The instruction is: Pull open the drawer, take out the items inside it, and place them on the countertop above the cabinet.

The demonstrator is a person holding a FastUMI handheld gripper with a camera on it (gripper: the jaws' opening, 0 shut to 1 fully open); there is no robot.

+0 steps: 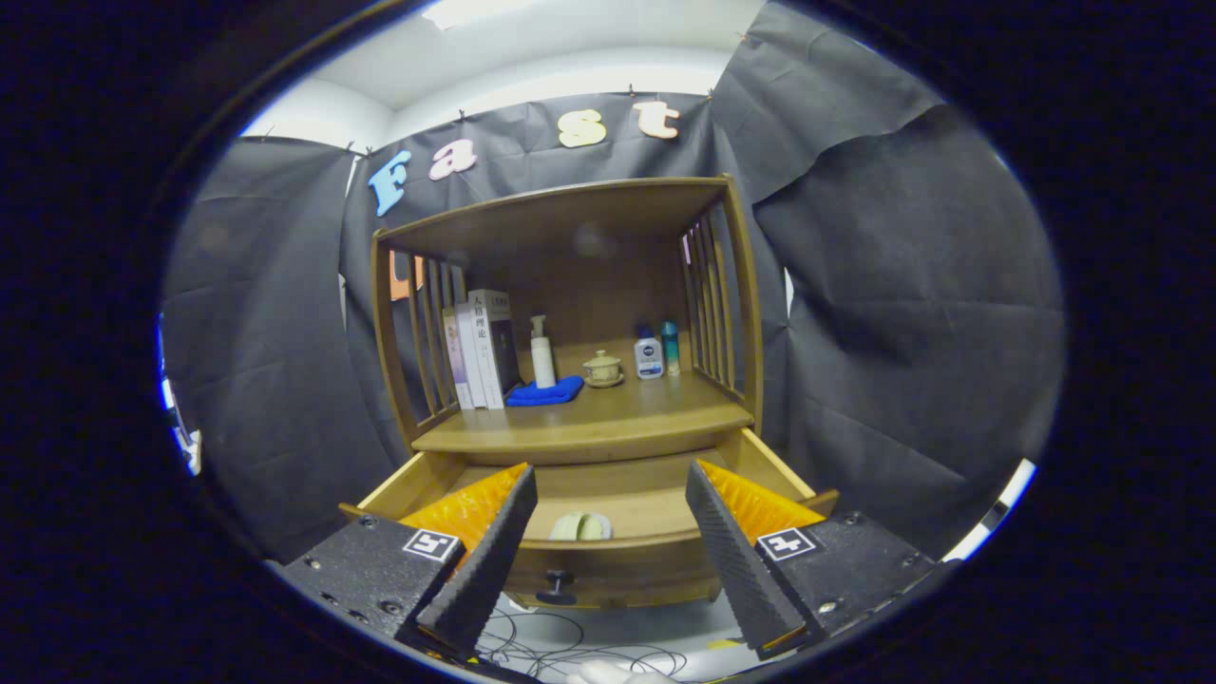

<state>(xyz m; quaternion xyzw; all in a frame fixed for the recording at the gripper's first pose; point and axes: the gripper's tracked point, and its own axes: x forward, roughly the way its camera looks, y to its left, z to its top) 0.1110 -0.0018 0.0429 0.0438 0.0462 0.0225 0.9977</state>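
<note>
Gripper view: my gripper open, empty, lower centre; drawer pulled out; pale item inside, between my fingers.

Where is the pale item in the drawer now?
In the gripper view, the pale item lies in the open drawer, against its front wall above the knob, between the open gripper's fingers.

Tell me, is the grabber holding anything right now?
No, nothing is held. The gripper is open, its fingers spread apart above the open drawer, where a pale item lies untouched.
</note>
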